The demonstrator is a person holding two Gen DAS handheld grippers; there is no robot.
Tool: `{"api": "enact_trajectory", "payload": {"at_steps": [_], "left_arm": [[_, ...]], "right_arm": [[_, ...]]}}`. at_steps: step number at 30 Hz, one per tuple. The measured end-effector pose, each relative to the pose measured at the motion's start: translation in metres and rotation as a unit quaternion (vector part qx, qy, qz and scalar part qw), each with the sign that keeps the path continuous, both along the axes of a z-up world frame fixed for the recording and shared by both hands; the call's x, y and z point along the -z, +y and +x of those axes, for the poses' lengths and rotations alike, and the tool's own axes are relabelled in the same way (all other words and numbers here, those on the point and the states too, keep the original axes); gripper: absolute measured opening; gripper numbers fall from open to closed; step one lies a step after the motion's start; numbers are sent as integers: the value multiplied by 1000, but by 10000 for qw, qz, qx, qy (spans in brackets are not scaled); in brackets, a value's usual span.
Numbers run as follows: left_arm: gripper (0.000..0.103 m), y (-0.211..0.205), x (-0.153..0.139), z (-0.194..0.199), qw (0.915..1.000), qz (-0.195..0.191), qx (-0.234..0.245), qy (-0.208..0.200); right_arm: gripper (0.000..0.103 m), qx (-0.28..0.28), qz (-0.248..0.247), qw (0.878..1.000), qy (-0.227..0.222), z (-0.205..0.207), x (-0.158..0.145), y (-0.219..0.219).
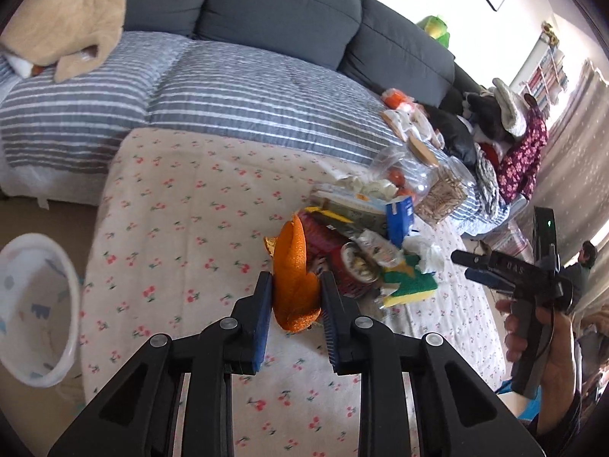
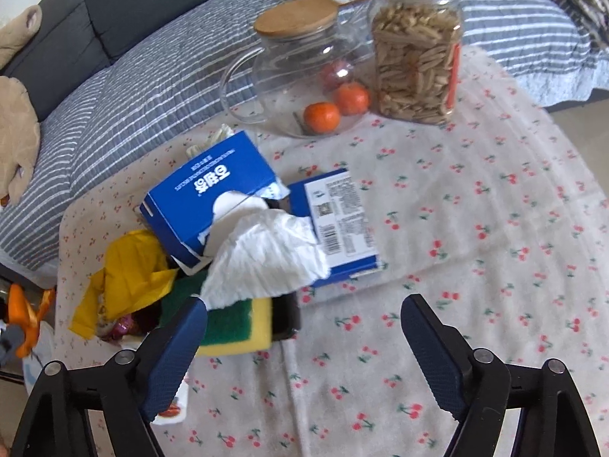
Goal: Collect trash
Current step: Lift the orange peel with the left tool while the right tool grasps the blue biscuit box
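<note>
My left gripper [image 1: 296, 293] is shut on an orange peel [image 1: 295, 274] and holds it above the cherry-print cloth, just left of the trash heap [image 1: 361, 243]. The peel also shows at the far left of the right wrist view [image 2: 24, 316]. My right gripper [image 2: 304, 327] is open and empty above the cloth; it also shows in the left wrist view [image 1: 466, 264]. Before it lie a crumpled white tissue [image 2: 262, 251], a torn blue carton [image 2: 213, 198], a flat blue box [image 2: 342, 221], a green-yellow sponge [image 2: 236, 327] and a yellow wrapper [image 2: 125, 274].
A white bin [image 1: 38, 312] stands on the floor at the left. A glass pot [image 2: 300, 76] with a wooden lid, two tangerines [image 2: 337, 108] and a jar of seeds [image 2: 416, 61] stand at the back. A grey sofa [image 1: 266, 11] with a striped quilt lies beyond.
</note>
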State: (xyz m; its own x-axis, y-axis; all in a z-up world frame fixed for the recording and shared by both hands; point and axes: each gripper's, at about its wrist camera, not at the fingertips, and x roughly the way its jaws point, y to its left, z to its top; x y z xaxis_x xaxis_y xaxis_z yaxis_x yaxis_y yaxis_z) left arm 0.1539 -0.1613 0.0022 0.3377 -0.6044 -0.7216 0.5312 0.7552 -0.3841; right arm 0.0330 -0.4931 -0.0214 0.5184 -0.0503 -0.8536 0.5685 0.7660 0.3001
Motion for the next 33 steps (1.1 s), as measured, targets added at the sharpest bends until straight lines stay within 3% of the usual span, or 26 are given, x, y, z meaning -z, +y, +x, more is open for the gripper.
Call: {"api": "enact_trajectory", "payload": {"at_steps": [7,12,17,24,29,33], "left_arm": [[26,33,11,8,9996,-6,-227,189],[26,46,17,19,9986,26,-442,278],[26,50,20,25,9980,66,-554,314],[26,55,24,30,9976,123,-605,325],[26,61,24,33,9968,56,-703,367],[26,70,18,33,9965,-23,-782,278]], "right_arm": [[81,227,77,9997,-85,25,2,-9],[81,62,328,9979,-556,49,-16,4],[81,-79,453,9975,-529,89,-13,31],[81,573,881,9942,-242,117,18,23],[64,632,1208,9905,-165,118,38,18],[59,460,950,9941,-244,112,27,22]]}}
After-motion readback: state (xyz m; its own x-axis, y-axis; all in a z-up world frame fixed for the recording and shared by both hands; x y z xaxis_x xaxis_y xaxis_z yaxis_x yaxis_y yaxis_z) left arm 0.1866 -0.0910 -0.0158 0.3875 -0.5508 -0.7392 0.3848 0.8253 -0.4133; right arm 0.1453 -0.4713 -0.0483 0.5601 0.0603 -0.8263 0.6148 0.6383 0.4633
